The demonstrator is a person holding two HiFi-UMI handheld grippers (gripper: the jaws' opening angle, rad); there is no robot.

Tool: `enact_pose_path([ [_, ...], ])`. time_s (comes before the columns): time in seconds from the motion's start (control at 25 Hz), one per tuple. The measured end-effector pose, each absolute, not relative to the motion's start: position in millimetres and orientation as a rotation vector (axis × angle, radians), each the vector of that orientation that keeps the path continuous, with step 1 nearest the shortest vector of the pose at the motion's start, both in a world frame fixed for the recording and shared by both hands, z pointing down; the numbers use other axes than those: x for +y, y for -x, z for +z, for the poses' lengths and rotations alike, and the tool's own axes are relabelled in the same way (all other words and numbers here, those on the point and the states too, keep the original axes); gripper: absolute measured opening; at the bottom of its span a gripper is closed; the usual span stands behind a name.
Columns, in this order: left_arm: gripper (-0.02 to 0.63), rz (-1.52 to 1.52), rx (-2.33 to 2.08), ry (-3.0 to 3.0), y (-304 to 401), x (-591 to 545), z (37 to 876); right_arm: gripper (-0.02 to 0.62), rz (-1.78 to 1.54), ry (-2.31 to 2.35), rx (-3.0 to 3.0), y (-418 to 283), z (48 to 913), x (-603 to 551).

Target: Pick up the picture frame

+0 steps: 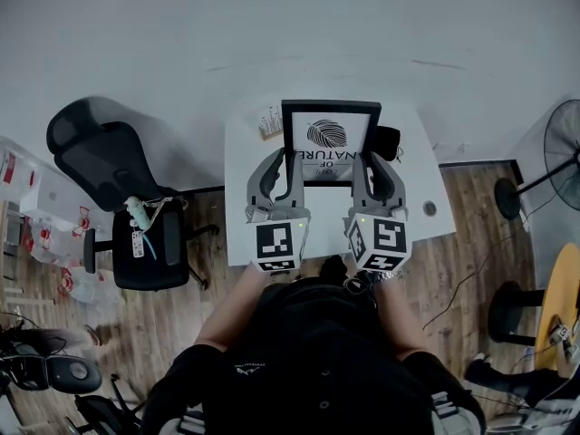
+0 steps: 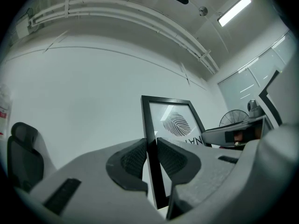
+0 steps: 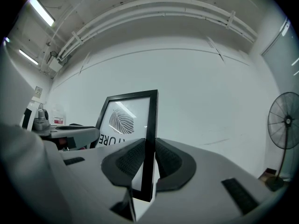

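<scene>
The picture frame point(image 1: 331, 143) is black-rimmed, with a leaf print and lettering on white. It sits over the far half of the white table point(image 1: 421, 188). My left gripper point(image 1: 288, 169) is shut on its left rim, and its dark pads press both faces of the bar point(image 2: 152, 146). My right gripper point(image 1: 367, 169) is shut on the right rim in the same way point(image 3: 149, 148). The left gripper view shows the print point(image 2: 176, 122), and so does the right gripper view point(image 3: 122, 119). Whether the frame's lower edge touches the table is hidden.
A black office chair point(image 1: 122, 184) stands left of the table. On the table a small printed box point(image 1: 270, 120) lies beside the frame's far left corner and a dark object point(image 1: 388, 140) beside its right. A floor fan point(image 1: 562, 157) and a round yellow table point(image 1: 562, 306) stand to the right.
</scene>
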State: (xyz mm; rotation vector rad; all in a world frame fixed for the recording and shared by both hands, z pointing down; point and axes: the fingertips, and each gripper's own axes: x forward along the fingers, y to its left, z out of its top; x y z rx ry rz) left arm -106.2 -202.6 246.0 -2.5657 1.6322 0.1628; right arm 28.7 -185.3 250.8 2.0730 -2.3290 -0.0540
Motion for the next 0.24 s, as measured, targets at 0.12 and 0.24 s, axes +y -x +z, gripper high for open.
enact_pose_path([
  [0.12,0.076,0.163,1.636,2.566,109.2,-205.4,246.1,0.067,-0.058,-2.068,-2.328,-25.8,250.2,-188.1],
  [0.24,0.077,0.162,1.641,2.564,111.6,-206.9,246.3,0.067,-0.060,-2.066,-2.328,-23.4,250.0,-189.4],
])
